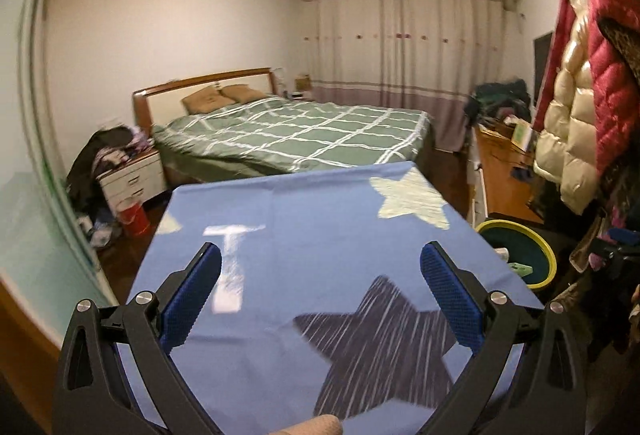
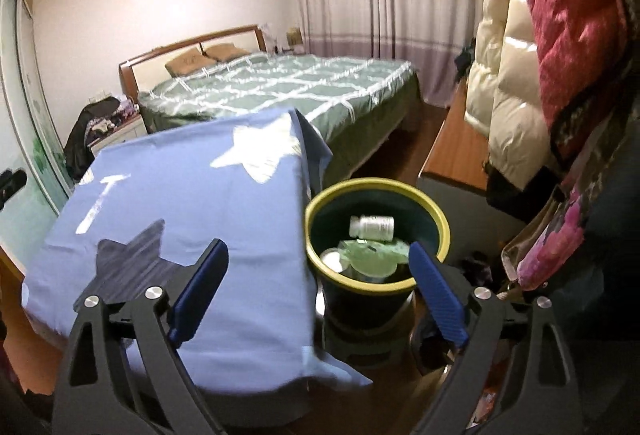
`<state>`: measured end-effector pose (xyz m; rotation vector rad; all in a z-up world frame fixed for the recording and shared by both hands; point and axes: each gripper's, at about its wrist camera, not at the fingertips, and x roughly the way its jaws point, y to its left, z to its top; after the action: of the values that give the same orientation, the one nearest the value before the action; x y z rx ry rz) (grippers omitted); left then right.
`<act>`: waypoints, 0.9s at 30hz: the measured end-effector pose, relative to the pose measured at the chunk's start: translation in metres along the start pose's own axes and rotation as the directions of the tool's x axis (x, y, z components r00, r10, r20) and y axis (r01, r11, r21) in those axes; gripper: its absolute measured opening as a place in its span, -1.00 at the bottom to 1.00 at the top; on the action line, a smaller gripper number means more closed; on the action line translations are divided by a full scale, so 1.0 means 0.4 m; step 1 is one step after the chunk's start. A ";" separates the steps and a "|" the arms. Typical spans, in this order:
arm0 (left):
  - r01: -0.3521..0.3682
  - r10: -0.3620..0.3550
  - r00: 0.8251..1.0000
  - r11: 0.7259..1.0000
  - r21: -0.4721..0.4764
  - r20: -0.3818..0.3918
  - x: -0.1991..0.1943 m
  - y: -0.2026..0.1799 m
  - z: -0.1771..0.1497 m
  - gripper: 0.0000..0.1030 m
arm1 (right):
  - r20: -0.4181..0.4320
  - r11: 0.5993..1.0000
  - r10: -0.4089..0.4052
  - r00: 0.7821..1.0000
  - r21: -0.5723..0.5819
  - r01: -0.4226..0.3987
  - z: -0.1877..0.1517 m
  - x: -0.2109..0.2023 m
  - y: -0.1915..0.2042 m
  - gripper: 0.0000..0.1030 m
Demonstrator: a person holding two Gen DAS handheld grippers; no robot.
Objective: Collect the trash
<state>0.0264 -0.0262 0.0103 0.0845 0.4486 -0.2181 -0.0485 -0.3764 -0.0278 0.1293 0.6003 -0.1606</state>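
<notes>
The table [image 2: 248, 275] fills the near ground, draped in a soft, matte blue cloth [image 1: 320, 227] printed with pale and dark stars; the cloth hangs loose past the table's right edge and would bunch or slide if dragged. No trash shows on top of it in either view.

Just beside that right edge, on what looks like a low dark stool, stands the bin [image 2: 316, 203], a round, stiff plastic tub, dark inside with a smooth yellow-green rim. The collected trash lies in it. The largest piece is a pale green, rounded thing [image 2: 370, 257], probably a thin plastic lid or cup: light, springy, likely to buckle under a hard squeeze, so best taken by its edge. A grey round lid or can end [image 2: 332, 259] lies partly under it; what it is I cannot tell. Smallest is a white bottle [image 2: 372, 226] on its side, rigid, smooth and round, likely light and apt to roll or slip; across the middle of its body is the sure hold.

The left claw [image 1: 320, 271] stands wide open over the cloth, empty. The right claw [image 2: 318, 275] is also spread wide, nothing between its blue ribbed pads [image 2: 436, 299], above the table's right edge and the bin.
</notes>
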 end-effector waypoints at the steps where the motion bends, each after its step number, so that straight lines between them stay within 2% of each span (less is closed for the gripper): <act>1: -0.014 0.014 1.000 1.000 -0.013 0.000 -0.016 0.019 -0.014 0.90 | 0.014 1.000 -0.005 1.000 -0.001 0.005 -0.001 -0.011 0.009 0.75; 7: -0.085 0.085 0.996 0.995 -0.043 -0.011 -0.068 0.063 -0.075 0.90 | 0.053 1.000 0.010 0.999 -0.021 -0.009 -0.008 -0.053 0.040 0.77; 12: -0.109 0.108 0.994 0.993 -0.053 -0.013 -0.098 0.087 -0.094 0.90 | 0.064 0.999 0.030 0.998 -0.021 -0.029 -0.010 -0.071 0.047 0.77; 27: -0.106 0.105 0.994 0.993 -0.057 -0.009 -0.098 0.082 -0.078 0.90 | 0.065 0.999 0.042 0.997 -0.030 -0.040 -0.007 -0.069 0.076 0.78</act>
<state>-0.0139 0.0170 0.0004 0.0528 0.4543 -0.1010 -0.0668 -0.3429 -0.0123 0.1087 0.5338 -0.1158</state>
